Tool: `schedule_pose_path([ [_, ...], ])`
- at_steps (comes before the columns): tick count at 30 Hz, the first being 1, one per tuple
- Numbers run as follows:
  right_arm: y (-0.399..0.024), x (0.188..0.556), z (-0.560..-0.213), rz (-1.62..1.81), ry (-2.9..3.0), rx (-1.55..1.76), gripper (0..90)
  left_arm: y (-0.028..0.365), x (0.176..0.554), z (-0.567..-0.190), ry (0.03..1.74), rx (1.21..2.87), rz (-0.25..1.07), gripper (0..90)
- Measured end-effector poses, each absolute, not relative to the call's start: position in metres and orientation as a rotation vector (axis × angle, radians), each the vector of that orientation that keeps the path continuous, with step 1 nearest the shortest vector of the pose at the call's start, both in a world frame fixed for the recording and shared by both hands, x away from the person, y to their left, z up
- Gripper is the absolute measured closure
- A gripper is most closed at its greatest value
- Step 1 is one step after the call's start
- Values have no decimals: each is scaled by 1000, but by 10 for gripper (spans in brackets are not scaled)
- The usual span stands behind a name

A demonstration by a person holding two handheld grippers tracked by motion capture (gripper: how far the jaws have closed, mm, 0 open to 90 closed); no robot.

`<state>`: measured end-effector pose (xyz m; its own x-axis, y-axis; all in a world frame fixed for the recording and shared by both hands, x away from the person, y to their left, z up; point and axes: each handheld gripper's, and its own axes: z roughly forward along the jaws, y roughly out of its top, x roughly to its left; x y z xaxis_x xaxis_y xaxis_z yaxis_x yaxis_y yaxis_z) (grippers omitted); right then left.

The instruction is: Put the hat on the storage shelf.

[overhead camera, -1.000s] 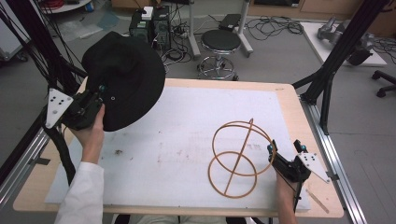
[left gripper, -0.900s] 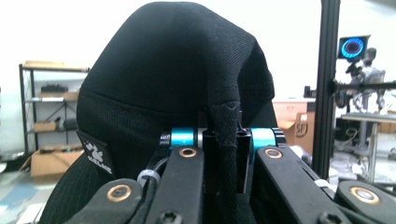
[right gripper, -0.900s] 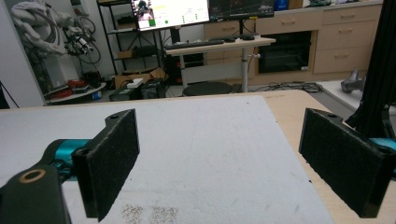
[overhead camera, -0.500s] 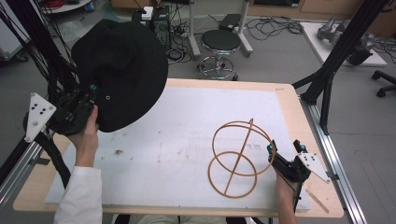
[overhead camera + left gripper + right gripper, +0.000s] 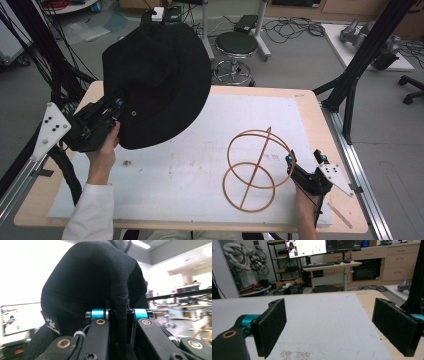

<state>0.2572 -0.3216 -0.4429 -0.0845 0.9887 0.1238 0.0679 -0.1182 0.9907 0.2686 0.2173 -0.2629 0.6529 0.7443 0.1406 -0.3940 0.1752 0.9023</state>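
Holding floppy black fabric bucket hat (image 5: 157,80) up over table's left side w/ left gripper (image 5: 118,106), jaws clamped on brim. Right gripper (image 5: 305,161) resting wide apart, empty, beside tan wire hoop stand (image 5: 252,170). Probably halfway: hat lifted, not yet on stand.

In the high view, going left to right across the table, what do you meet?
Left claw shut on the brim of the black hat → wooden ring stand → right claw, open, on the white mat.
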Motion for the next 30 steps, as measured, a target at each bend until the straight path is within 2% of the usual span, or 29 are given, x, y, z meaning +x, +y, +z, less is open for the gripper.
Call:
schedule_pose_path([
  [14, -321, 258, -443, 1337, 1275, 1301, 115, 190, 263, -261, 240, 1139, 615, 873],
  [30, -321, 257, -443, 1337, 1277, 1295, 114, 150, 255, -260, 144, 1178, 506, 872],
])
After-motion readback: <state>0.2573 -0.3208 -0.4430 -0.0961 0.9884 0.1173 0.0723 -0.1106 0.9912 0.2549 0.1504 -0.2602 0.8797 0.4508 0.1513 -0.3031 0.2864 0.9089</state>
